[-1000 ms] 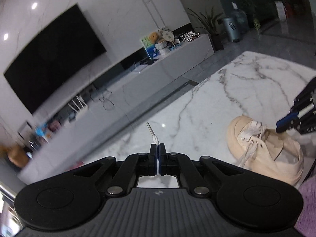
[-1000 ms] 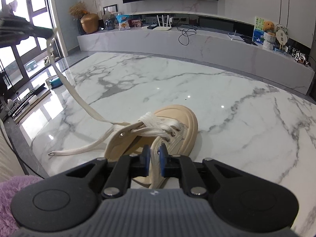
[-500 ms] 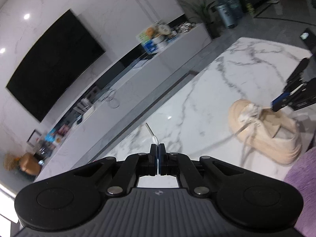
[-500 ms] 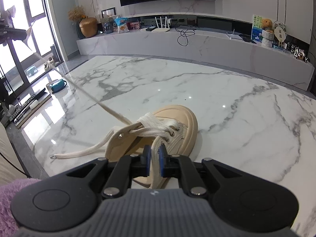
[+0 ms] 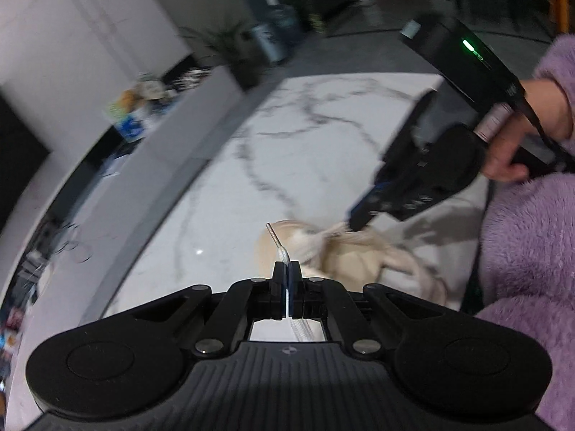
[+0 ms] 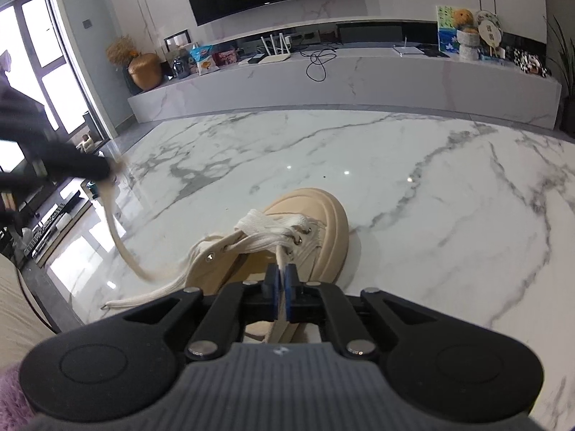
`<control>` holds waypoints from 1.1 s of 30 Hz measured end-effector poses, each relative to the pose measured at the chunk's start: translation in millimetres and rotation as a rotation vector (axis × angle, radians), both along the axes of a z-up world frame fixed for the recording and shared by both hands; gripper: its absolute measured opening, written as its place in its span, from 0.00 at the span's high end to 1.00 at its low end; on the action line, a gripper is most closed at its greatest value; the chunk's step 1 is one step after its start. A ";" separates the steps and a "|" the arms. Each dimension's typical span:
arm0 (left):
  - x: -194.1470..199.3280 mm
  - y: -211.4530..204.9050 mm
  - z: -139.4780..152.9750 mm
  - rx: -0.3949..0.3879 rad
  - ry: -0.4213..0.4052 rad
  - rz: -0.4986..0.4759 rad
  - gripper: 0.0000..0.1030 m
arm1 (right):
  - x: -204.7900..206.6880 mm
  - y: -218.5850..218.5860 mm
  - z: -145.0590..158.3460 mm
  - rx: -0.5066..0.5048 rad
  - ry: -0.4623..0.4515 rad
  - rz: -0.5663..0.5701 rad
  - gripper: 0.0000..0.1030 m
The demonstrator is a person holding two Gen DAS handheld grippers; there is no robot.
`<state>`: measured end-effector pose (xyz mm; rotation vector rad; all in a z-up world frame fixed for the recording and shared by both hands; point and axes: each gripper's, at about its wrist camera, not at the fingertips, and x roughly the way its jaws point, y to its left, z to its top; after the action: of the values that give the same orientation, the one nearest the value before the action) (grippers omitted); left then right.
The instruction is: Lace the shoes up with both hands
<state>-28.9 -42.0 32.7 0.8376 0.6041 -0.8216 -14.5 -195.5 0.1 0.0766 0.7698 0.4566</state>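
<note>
Sitting on white marble table (image 6: 413,165): 1 beige canvas sneaker (image 6: 323,222) w/ 1 cream flat lace (image 6: 266,240). Left gripper (image 5: 286,267) pinches lace tip, right gripper (image 6: 281,273) clamps lace just behind the eyelets.

Left gripper (image 5: 286,269) is clamped tight, pointing down toward twelve o'clock. Right gripper (image 6: 280,276) is pinched closed, its hand (image 5: 517,143) gripping the handle at three o'clock.

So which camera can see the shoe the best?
The right wrist view. There the beige shoe sits sharp and close, showing its toe, eyelets and crossed white laces. In the left wrist view the shoe is blurred and partly hidden behind the left gripper.
</note>
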 end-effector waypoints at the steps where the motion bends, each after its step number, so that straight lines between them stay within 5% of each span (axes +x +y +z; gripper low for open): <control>1: 1.4 -6.7 -7.7 0.011 0.016 -0.018 1.00 | 0.7 -1.3 -0.7 0.004 0.004 -0.005 0.96; 12: 20.7 -29.7 -53.9 0.079 0.128 -0.071 1.00 | 4.2 -6.6 -4.2 0.036 0.019 -0.018 0.96; 33: 34.2 -34.5 -58.7 0.097 0.142 -0.060 1.00 | 5.2 -5.4 -5.7 0.024 0.013 -0.006 0.96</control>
<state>5.3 -76.5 -25.9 0.8946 0.7519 -0.9172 -9.3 -200.9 -5.6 0.1042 0.7766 0.4599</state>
